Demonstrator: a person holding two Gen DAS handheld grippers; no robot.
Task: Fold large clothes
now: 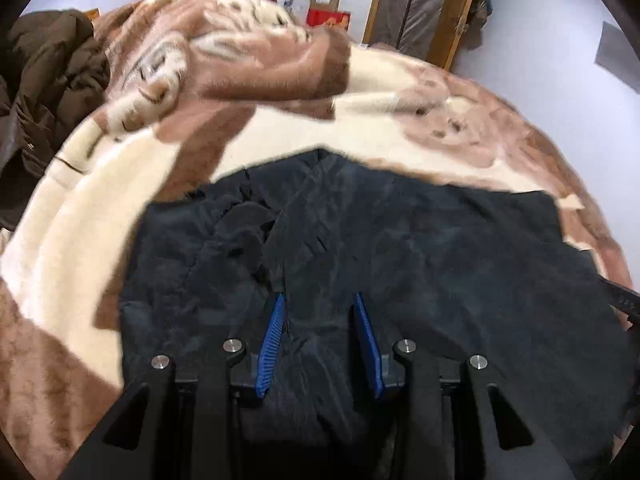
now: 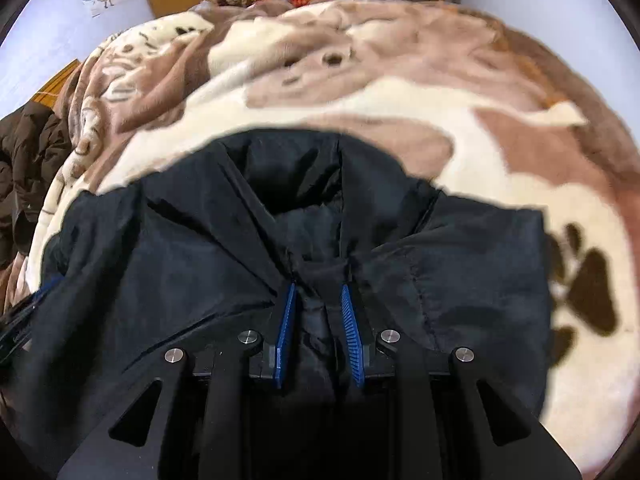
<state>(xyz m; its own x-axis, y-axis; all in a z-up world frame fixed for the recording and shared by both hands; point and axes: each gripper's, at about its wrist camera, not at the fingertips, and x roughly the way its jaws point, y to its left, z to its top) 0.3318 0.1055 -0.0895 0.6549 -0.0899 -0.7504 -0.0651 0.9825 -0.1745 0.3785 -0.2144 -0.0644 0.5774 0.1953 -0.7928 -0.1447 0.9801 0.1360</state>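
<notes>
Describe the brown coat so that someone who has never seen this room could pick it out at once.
Start with the big cream-and-brown plush blanket spread over the bed. Follow it to its far left edge, where the brown coat lies in a crumpled heap. It is dark chocolate brown and bunched up, unlike the black jacket lying under the grippers in the middle of the blanket.

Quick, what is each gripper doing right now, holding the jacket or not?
Left gripper: shut on the black jacket, fabric bunched between its blue pads.
Right gripper: shut on the black jacket, a fold pinched between its pads.
</notes>
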